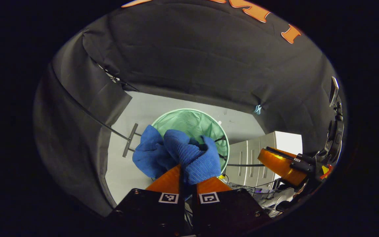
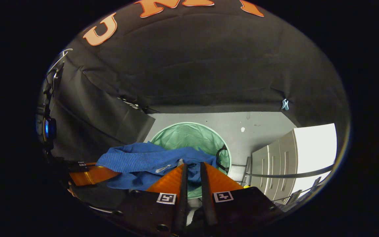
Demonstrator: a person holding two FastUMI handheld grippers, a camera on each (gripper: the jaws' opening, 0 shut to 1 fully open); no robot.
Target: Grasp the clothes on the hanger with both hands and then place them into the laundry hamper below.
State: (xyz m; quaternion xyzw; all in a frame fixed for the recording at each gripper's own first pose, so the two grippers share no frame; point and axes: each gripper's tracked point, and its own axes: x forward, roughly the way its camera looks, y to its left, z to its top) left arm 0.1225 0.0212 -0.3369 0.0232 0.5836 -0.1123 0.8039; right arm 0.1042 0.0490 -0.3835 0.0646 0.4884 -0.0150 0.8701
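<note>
A blue ribbed garment (image 1: 176,151) hangs bunched from my left gripper (image 1: 187,171), whose fingers are shut on it, right above the round green mesh hamper (image 1: 189,115) on the floor. In the right gripper view the garment (image 2: 143,159) drapes from the left gripper (image 2: 90,174) across the hamper's (image 2: 189,133) near rim, passing in front of my right gripper (image 2: 192,168). That gripper's jaws stand close together with no cloth seen between them. In the left gripper view the right gripper (image 1: 271,161) hovers off to the right, apart from the garment.
A white drawer cabinet (image 1: 252,154) (image 2: 275,158) stands right of the hamper on the grey floor. A metal stand foot (image 1: 129,140) lies left of the hamper. Black cloth walls close in the back and left.
</note>
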